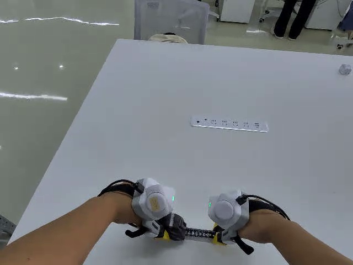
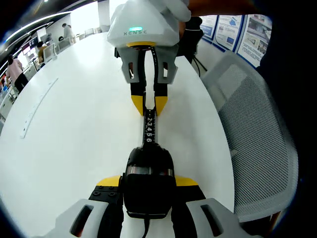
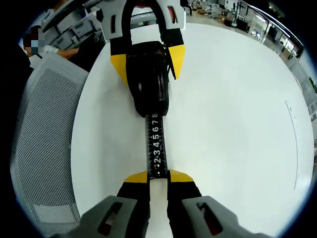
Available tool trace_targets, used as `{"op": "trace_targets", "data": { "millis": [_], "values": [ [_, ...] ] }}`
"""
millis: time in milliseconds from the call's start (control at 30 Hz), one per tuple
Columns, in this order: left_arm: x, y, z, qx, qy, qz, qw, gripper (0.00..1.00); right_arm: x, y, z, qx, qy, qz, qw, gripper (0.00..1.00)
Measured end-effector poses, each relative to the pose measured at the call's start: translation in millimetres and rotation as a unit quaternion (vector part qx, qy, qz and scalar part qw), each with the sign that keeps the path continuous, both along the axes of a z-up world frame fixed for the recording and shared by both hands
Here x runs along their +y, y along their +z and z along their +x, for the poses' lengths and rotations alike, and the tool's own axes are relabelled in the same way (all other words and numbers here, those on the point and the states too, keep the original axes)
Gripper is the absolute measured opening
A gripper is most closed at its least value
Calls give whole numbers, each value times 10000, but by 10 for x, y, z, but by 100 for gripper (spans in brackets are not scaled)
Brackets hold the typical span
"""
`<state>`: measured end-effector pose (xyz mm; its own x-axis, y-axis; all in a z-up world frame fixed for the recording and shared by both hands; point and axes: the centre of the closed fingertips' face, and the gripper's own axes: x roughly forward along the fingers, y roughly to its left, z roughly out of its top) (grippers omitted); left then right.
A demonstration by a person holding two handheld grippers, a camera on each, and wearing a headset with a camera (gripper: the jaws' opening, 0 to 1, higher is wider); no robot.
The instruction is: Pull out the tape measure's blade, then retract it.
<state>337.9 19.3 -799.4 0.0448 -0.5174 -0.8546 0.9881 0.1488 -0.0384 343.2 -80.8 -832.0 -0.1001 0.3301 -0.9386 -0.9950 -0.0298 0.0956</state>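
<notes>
At the tabletop's [image 1: 220, 83] near edge, the left claw [image 2: 147, 181] is clamping the tape measure's case [image 3: 148, 84] and the right claw [image 3: 158, 176] is pinching the blade [image 3: 155, 144]; any slipping pinch is risking a snap-back.

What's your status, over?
Left gripper shut on tape measure. Right gripper shut on blade tip, blade partly out. Power strip well clear.

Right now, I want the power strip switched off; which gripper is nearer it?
Right. The right gripper is opposite the power strip's middle; the left gripper sits off past its left end, farther away.
</notes>
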Motion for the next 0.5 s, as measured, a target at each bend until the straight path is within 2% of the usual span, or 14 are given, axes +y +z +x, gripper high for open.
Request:
{"op": "trace_targets", "data": {
  "millis": [500],
  "values": [
    [-3,-5,8,21,24,-10,10000,34,-93,3,18,-15,-22,-44,10000,10]
  ]
}}
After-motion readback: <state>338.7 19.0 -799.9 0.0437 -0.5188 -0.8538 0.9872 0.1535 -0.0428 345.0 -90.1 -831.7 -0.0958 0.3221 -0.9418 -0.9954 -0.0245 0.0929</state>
